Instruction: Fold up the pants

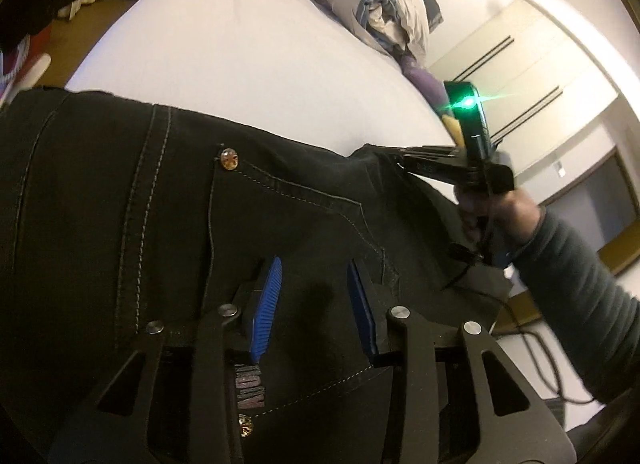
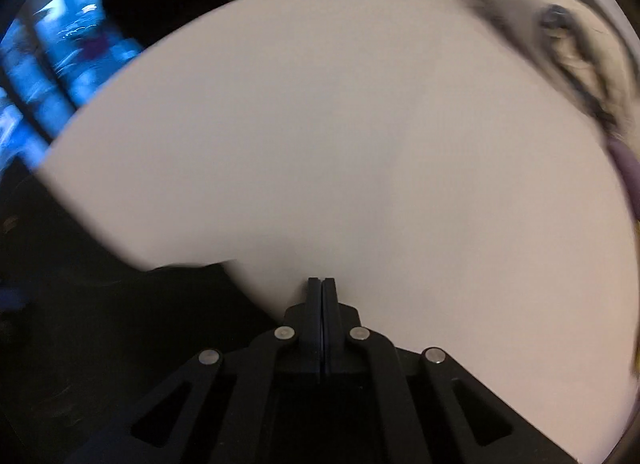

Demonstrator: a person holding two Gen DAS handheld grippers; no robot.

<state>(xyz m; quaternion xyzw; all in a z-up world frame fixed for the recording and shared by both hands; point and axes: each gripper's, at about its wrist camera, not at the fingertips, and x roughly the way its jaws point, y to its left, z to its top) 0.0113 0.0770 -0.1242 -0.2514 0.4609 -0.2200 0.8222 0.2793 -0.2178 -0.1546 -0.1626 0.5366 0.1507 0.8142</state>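
Observation:
Black jeans (image 1: 120, 204) with pale stitching and a brass rivet (image 1: 229, 158) lie spread on the white bed (image 1: 240, 44). My left gripper (image 1: 315, 300) hangs just over the pocket area. Its blue pads (image 1: 266, 304) stand apart, with only flat cloth under the gap. My right gripper (image 1: 400, 154), held by a person's hand (image 1: 504, 208), has its tips at a raised edge of the jeans. In the right wrist view my right gripper (image 2: 322, 284) is shut and no cloth shows between its fingers. There the jeans (image 2: 80, 304) are a dark blur at lower left.
A rolled pale duvet (image 1: 372, 4) and a purple cloth (image 1: 424, 80) lie at the bed's far right side. White wardrobe doors (image 1: 520, 44) stand beyond. A black cable (image 1: 540, 344) trails below the sleeve (image 1: 580, 272). The bed sheet (image 2: 360, 144) fills most of the right wrist view.

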